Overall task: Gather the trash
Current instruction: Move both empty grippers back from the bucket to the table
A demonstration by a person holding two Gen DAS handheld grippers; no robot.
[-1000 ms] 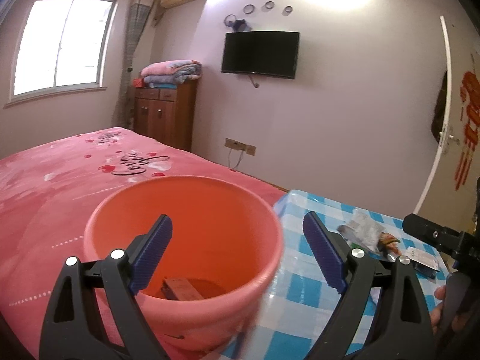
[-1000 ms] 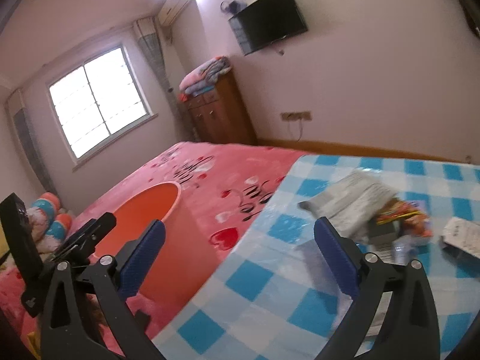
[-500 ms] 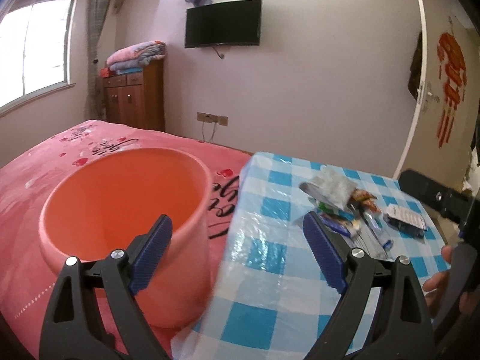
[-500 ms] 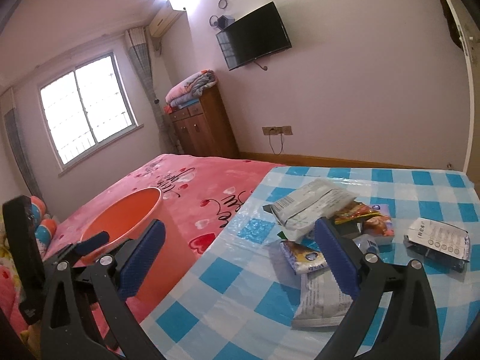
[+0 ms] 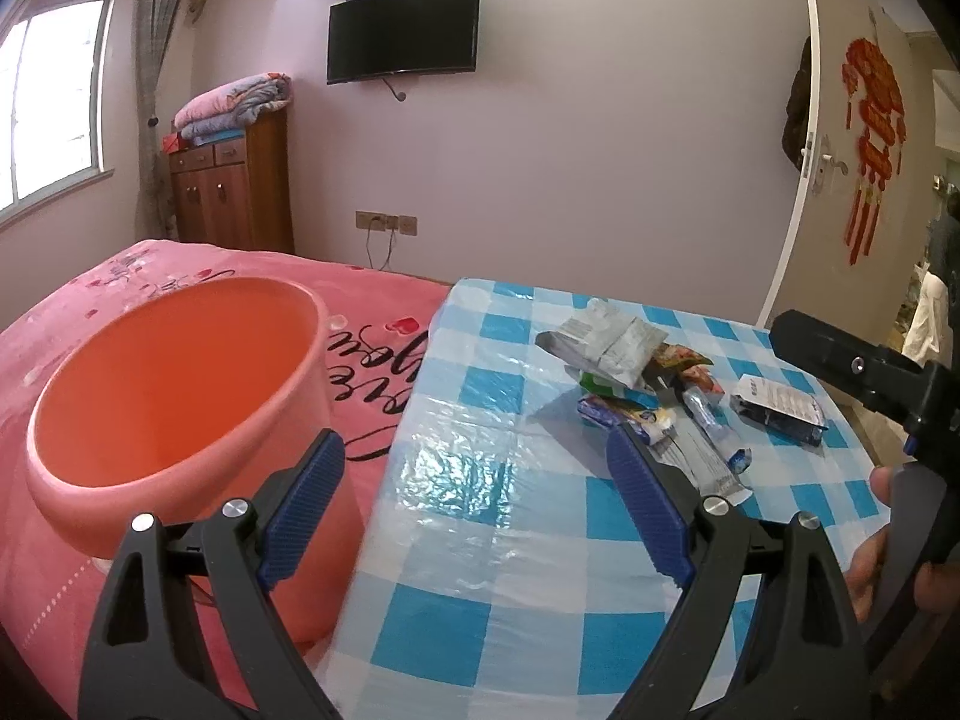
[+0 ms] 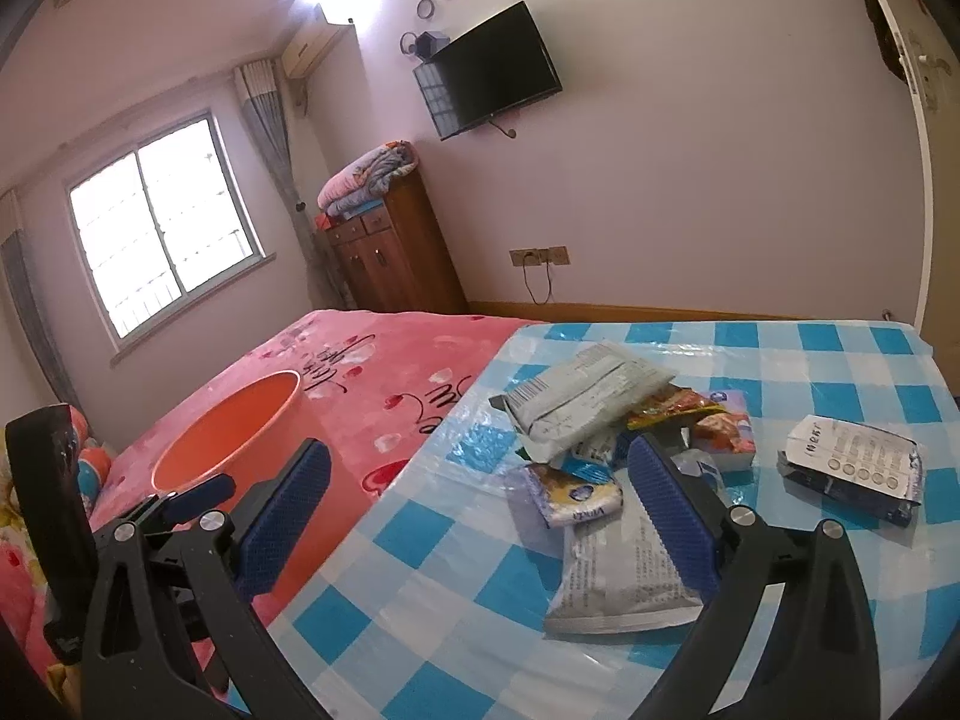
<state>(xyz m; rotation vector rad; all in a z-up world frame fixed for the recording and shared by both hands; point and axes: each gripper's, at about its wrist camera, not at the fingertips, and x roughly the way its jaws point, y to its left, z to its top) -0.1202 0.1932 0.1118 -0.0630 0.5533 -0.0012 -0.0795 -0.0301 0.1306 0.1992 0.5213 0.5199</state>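
Observation:
An orange bucket [image 5: 168,396] stands on the pink bed, left of the table; it also shows in the right wrist view [image 6: 240,426]. A pile of wrappers [image 6: 600,414] lies on the blue-checked tablecloth [image 6: 420,540], with a grey packet [image 6: 618,576] nearest and a blister pack [image 6: 852,468] to the right. The pile shows in the left wrist view [image 5: 636,372] too. My left gripper [image 5: 480,510] is open and empty, between bucket and table. My right gripper [image 6: 480,516] is open and empty, just short of the pile.
The pink bed [image 5: 372,312] lies left of the table. A wooden cabinet [image 5: 234,186] with folded blankets stands against the far wall under a wall TV [image 5: 402,30]. A white door [image 5: 864,168] is at right.
Both grippers swung right, away from the bucket and towards the table. The wrapper pile is now closer and larger in both views. Both stay open.

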